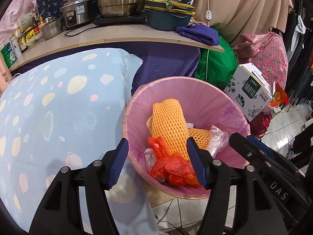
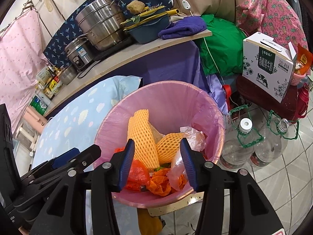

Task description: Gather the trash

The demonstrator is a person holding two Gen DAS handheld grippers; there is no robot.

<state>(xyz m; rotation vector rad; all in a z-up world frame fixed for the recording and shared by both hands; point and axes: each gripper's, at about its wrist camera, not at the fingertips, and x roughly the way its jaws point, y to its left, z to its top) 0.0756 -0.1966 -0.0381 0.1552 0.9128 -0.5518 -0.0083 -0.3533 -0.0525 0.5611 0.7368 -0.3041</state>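
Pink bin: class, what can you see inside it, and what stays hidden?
Inside the bin: orange foam netting, red-orange plastic bags, clear plastic and something green. Whatever lies beneath this pile, and the bin's bottom, is covered.

Even, diffuse indoor light is recorded in both wrist views; no single source is seen. Colours beyond the jaws are rendered bright and saturated. Soft highlights are noted on the steel pots (image 1: 121, 0) far above the jaws and on the glossy floor tiles (image 2: 283, 176) to their right. Shadows are kept faint, a weak one being cast inside the bin liner (image 1: 185, 98) just ahead of the jaws. Strong fisheye bending is seen along the shelf edge (image 2: 125, 58). Black vignetting is found at all corners. Focus is held sharp between the jaws; slight softening is observed toward the rims.
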